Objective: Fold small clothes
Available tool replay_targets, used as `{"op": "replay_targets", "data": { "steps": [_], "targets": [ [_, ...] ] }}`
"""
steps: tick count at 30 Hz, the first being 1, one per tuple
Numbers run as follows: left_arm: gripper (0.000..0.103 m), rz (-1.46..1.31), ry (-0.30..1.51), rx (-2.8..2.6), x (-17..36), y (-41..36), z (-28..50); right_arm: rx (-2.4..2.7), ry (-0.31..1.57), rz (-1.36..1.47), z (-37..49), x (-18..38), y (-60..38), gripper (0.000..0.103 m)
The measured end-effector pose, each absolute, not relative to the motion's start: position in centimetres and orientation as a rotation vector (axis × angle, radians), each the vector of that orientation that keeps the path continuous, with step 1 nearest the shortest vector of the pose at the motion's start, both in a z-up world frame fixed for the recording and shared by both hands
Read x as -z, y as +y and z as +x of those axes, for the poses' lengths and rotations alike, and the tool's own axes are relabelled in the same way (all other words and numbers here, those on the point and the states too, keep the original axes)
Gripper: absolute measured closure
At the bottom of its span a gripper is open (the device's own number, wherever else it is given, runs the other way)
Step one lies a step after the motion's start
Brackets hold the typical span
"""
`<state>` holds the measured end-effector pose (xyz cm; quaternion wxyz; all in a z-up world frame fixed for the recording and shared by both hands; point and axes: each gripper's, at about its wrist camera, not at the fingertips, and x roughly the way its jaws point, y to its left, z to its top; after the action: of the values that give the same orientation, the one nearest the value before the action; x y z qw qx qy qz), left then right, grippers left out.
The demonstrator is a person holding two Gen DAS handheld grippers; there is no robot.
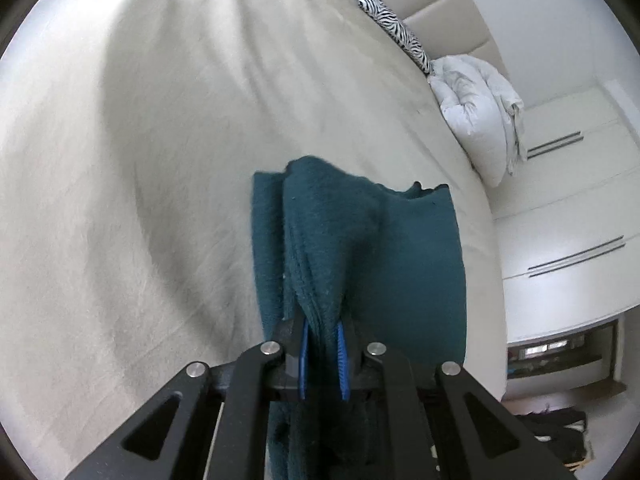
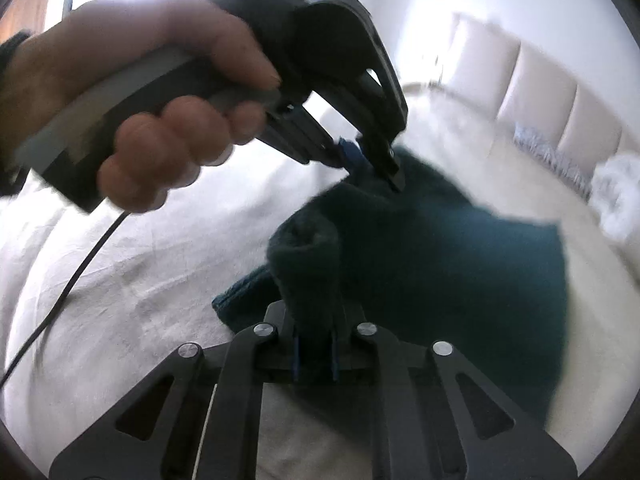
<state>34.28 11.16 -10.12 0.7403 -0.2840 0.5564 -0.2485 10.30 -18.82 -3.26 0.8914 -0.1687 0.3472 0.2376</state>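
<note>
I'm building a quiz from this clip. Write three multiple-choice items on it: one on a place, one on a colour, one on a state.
1. Where does the zebra-print pillow lie?
A. against the headboard
B. on the floor
C. under the garment

2. What colour is the fleece garment?
A. red
B. dark teal
C. white

3. How do the left tongs and right tongs stand?
A. both open
B. only the left shut
C. both shut on the garment

Key: 1 A, the pillow leans at the bed's head end beside the padded panels. 2 B, it shows teal in both wrist views. 3 C, fabric sits pinched between the blue pads in each view.
</note>
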Motion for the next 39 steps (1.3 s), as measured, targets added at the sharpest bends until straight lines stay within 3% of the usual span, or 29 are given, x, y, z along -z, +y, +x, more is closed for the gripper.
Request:
{"op": "replay_targets", "data": {
  "steps": [3,5,6,14,19,25,29,37,38,39],
  "targets": [
    [0.083,-0.650,1.177,0.545,10.0,11.9,33.9,-0.501,0.732,-0.320,9.7,3.0,-19.9,0.084],
    [0.065,-0.634,1.152,0.493,9.2,12.8,33.3,-0.543,0.759,-0.275,9.5,2.4,-21.2,0.077],
    [0.065,-0.615,1.116,0.459,8.3,13.5,32.8,-0.571,0.772,-0.239,8.6,2.0,-22.0,0.075],
    [0.065,-0.346,0.966,0.485,2.2,9.5,28.4,-0.602,0.811,0.275,6.0,-1.1,-34.5,0.074],
    [0.065,-0.116,1.022,0.452,5.6,4.6,26.2,-0.566,0.831,0.577,7.9,0.4,-41.9,0.074],
    [0.073,-0.074,0.947,0.471,7.6,5.9,25.0,-0.562,0.981,0.849,9.1,7.0,-46.5,0.075],
    [0.073,-0.009,0.917,0.484,8.1,5.3,24.2,-0.547,0.970,0.898,9.2,7.0,-49.6,0.075],
    [0.073,-0.143,0.929,0.510,8.7,6.5,25.3,-0.552,0.906,0.863,15.8,0.6,-50.2,0.072],
    [0.073,-0.156,0.932,0.516,8.8,6.6,25.4,-0.573,0.914,0.870,17.0,0.5,-49.9,0.071],
    [0.074,-0.169,0.935,0.522,8.9,6.8,25.4,-0.580,0.925,0.884,18.8,0.9,-48.9,0.063]
  ]
}}
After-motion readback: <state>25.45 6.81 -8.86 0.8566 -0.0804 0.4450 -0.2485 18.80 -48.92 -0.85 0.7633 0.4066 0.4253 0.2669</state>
